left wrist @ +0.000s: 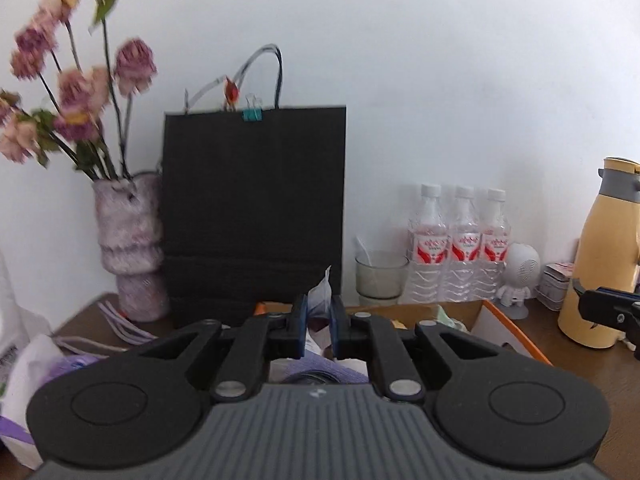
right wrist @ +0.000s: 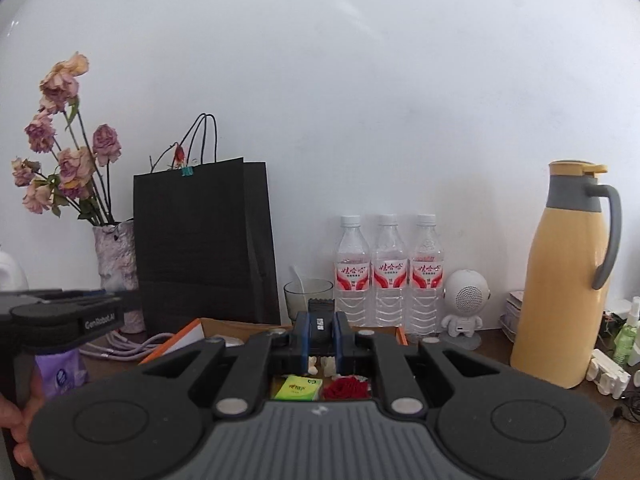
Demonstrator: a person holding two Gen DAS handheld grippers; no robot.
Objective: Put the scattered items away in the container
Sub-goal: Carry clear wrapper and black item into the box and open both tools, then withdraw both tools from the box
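Note:
My left gripper [left wrist: 319,312] is shut on a small white and purple packet [left wrist: 320,294], held above the orange-edged cardboard box [left wrist: 500,320]. My right gripper [right wrist: 321,326] is shut on a small black ribbed object [right wrist: 321,316], also above the box [right wrist: 188,332]. Inside the box, below the right gripper, lie a green tissue pack [right wrist: 298,388], a red knitted item [right wrist: 346,387] and small white pieces [right wrist: 326,362]. The left gripper's body [right wrist: 64,316] shows at the left of the right wrist view.
Against the wall stand a black paper bag [left wrist: 254,200], a vase of dried roses [left wrist: 128,248], a glass [left wrist: 380,276], three water bottles [left wrist: 464,240], a white figurine speaker [right wrist: 464,308] and a yellow jug [right wrist: 564,280]. Purple cables [left wrist: 120,322] and a purple pack [right wrist: 60,372] lie left of the box.

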